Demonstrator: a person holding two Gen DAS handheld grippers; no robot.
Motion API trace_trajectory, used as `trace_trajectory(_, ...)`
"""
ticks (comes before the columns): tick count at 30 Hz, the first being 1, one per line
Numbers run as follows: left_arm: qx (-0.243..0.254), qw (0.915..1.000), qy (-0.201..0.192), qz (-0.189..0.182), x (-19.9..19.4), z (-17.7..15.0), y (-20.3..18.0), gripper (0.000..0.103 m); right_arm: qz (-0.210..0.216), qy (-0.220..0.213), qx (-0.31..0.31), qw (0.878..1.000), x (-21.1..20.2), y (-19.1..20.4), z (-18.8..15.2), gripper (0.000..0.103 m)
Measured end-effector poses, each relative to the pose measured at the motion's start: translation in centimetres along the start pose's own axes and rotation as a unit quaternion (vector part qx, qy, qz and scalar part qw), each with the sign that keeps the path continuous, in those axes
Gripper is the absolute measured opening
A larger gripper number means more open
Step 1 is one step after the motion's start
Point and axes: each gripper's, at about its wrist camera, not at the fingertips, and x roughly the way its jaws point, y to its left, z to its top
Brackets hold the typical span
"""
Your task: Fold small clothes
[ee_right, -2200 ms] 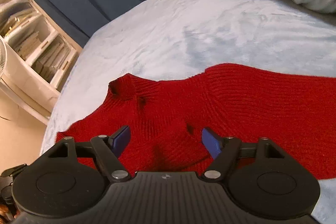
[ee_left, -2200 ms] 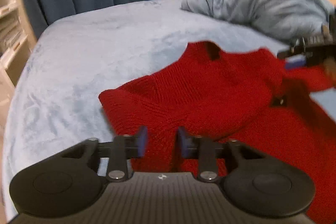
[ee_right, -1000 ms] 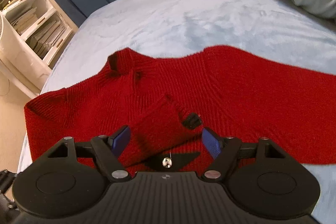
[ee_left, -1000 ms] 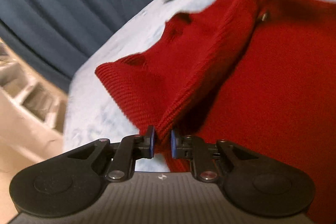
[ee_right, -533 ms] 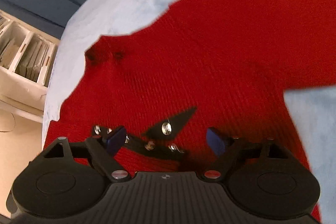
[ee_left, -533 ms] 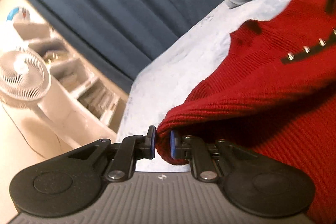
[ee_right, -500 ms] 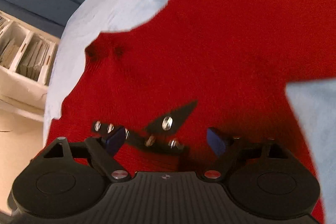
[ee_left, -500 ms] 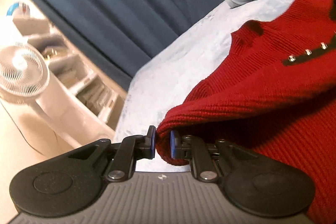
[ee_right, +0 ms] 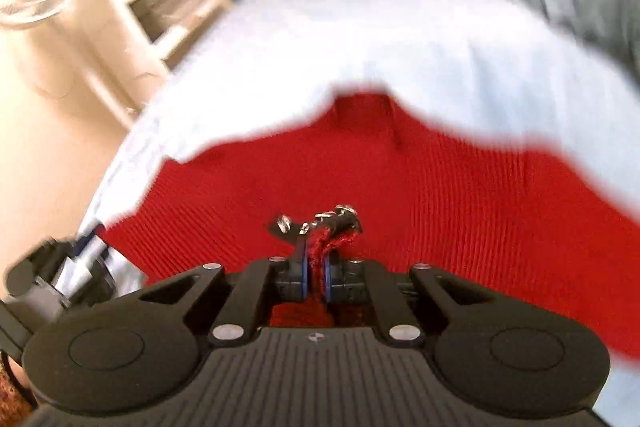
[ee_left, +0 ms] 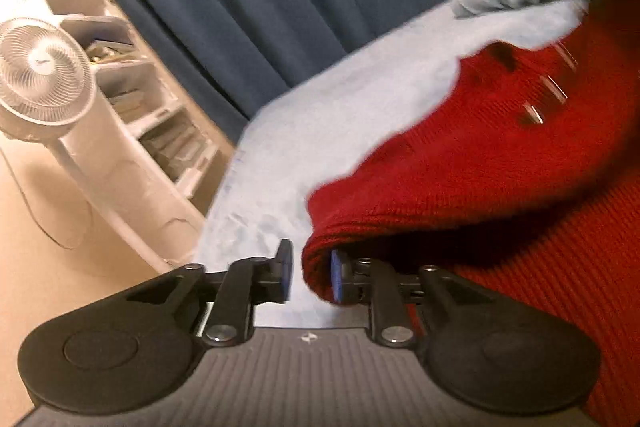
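Since half a second ago: right claw point(ee_right: 315, 277) has just snapped closed on a pinch of red knit sweater point(ee_right: 440, 211); left claw point(ee_left: 310, 273) has just been opening, hem between unpinched. Sweater lies at the bed's point(ee_right: 360, 39) near-left corner. Likely a handover for the next fold.

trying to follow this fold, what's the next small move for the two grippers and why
Probably draw the left gripper back clear of the red sweater: its jaws have just been opening and the folded edge only rests against one pad. The right gripper, just closed, pinches a bunch of knit and can then carry the fold.
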Motion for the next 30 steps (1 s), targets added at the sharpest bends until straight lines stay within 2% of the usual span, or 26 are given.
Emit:
trace_trajectory(1,-0.004,0.9999,0.001,-0.014,-0.4,-0.4,0.1,0.040,0.002,-0.015,-0.022,1.000,-0.6,0.3,1.1,0.007)
trace_trajectory(2,-0.021,0.9990,0.003,-0.038,-1.0,-0.8,0.5,0.062,0.000,-0.035,-0.043,0.998,-1.2,0.5,2.3,0.007)
trace_trajectory(3,-0.044,0.9977,0.002,-0.052,-1.5,-0.9,1.2,0.078,-0.002,-0.053,-0.051,0.997,-1.7,0.3,3.2,0.007)
trace_trajectory(5,-0.096,0.9941,-0.003,-0.052,-2.3,-1.0,2.7,0.090,0.002,-0.097,-0.060,0.993,-2.9,-0.6,4.9,0.007)
trace_trajectory(7,-0.161,0.9853,0.008,-0.057,-2.2,-0.5,5.0,0.090,-0.014,-0.099,-0.052,0.994,-2.5,-2.8,5.1,0.007)
trace_trajectory(8,-0.199,0.9777,0.018,-0.066,-1.7,-0.1,6.3,0.090,-0.018,-0.073,-0.033,0.997,-1.1,-4.6,4.6,0.007)
trace_trajectory(11,-0.295,0.9483,0.055,-0.103,1.7,1.0,9.5,0.090,-0.065,0.023,0.041,0.997,4.8,-9.4,1.0,0.007)
trace_trajectory(12,-0.318,0.9357,0.072,-0.136,3.3,1.5,10.1,0.089,-0.083,0.033,0.048,0.995,6.0,-10.4,-0.3,0.007)
trace_trajectory(13,-0.324,0.9292,0.080,-0.159,4.4,1.9,10.3,0.086,-0.091,0.029,0.054,0.994,6.7,-11.1,-1.3,0.007)
trace_trajectory(14,-0.313,0.9297,0.081,-0.176,4.9,2.2,10.0,0.081,-0.082,0.019,0.073,0.994,6.9,-11.8,-1.9,0.007)
trace_trajectory(15,-0.279,0.9383,0.079,-0.189,5.2,2.7,9.2,0.070,-0.073,0.010,0.092,0.993,6.7,-12.3,-2.0,0.007)
trace_trajectory(16,-0.235,0.9489,0.073,-0.198,5.1,3.0,8.3,0.065,-0.068,0.005,0.103,0.992,6.5,-12.6,-2.0,0.007)
trace_trajectory(17,-0.206,0.9539,0.064,-0.209,4.7,3.1,7.4,0.056,-0.067,0.000,0.104,0.992,6.3,-12.9,-1.8,0.007)
trace_trajectory(18,-0.181,0.9569,0.054,-0.221,4.2,3.1,6.8,0.053,-0.073,-0.007,0.099,0.992,5.9,-13.0,-1.6,0.007)
trace_trajectory(20,-0.162,0.9541,0.044,-0.248,3.5,3.0,5.7,0.053,-0.101,-0.025,0.089,0.991,5.4,-13.4,-0.6,0.007)
trace_trajectory(22,-0.147,0.9518,0.045,-0.265,3.3,3.0,4.8,0.053,-0.126,-0.038,0.106,0.986,4.7,-13.9,0.0,0.007)
trace_trajectory(25,-0.105,0.9499,0.037,-0.292,3.1,3.2,3.1,0.053,-0.127,-0.046,0.130,0.982,3.8,-14.8,0.2,0.007)
trace_trajectory(26,-0.080,0.9534,0.029,-0.289,2.9,3.5,2.3,0.054,-0.126,-0.043,0.127,0.983,3.8,-14.8,0.2,0.007)
trace_trajectory(28,-0.045,0.9652,0.016,-0.257,3.0,3.7,0.8,0.050,-0.126,-0.040,0.112,0.985,3.8,-14.4,0.1,0.007)
trace_trajectory(29,-0.036,0.9696,0.018,-0.241,3.3,3.8,0.3,0.034,-0.122,-0.040,0.112,0.985,3.6,-14.6,-0.1,0.007)
trace_trajectory(30,-0.042,0.9720,0.028,-0.230,3.7,3.9,0.2,0.025,-0.118,-0.037,0.116,0.985,3.8,-14.5,0.0,0.007)
